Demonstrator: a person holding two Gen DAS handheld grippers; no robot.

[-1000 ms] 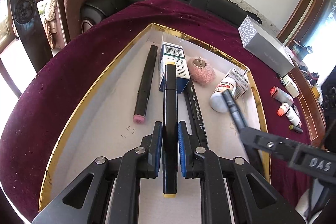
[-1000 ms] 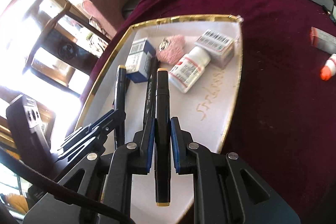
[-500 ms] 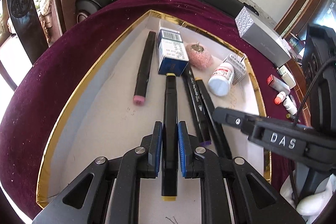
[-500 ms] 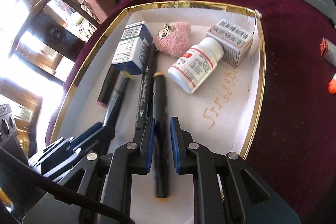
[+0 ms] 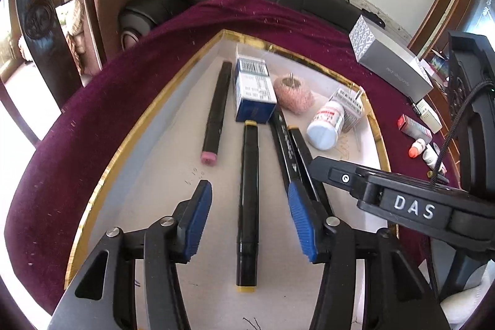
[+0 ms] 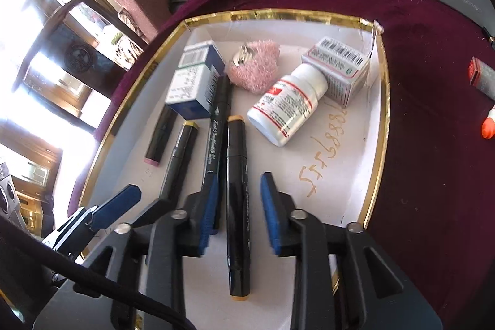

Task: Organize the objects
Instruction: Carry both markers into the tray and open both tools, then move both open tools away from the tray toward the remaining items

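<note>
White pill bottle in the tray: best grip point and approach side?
Grip the white pill bottle across its round body, mid-label, coming from above. It lies on its side, cap end against the barcode carton, so the ends are poor targets. Pads would likely fit either side, between the yellow-capped marker and bare tray floor.

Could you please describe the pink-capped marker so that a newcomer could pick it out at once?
Find the gold-rimmed tray on the maroon cloth. Four black markers lie lengthwise in it; the pink-capped marker is the leftmost in the left wrist view, beside the blue box. Its near end alone is pink.
</note>
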